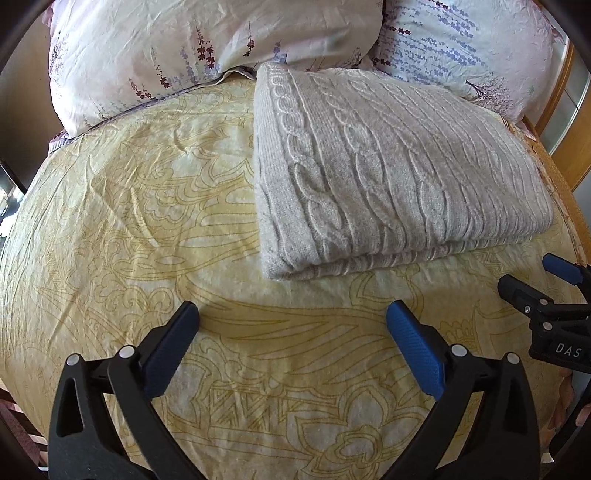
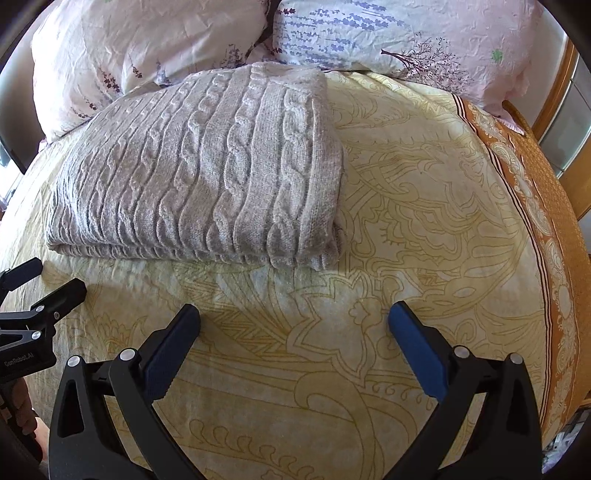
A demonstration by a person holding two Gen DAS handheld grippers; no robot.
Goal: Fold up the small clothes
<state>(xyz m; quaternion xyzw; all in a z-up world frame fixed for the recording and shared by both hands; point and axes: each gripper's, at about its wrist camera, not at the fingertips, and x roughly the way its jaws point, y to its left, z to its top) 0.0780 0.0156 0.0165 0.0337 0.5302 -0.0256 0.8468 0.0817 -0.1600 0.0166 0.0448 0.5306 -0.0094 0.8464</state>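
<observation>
Here the folded grey knit sweater [image 1: 391, 173] lies on the yellow bedspread [image 1: 147, 221]; left gripper [image 1: 291, 314] and right gripper [image 2: 293, 314] gape empty, pillows [image 1: 207, 48] cut off by the frame.

Folded grey cable-knit sweater [image 1: 391, 173] lies flat on bedspread [image 1: 129, 229].

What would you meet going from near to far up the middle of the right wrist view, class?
Right gripper, open → yellow patterned bedspread → folded grey cable-knit sweater → floral pillows.
</observation>
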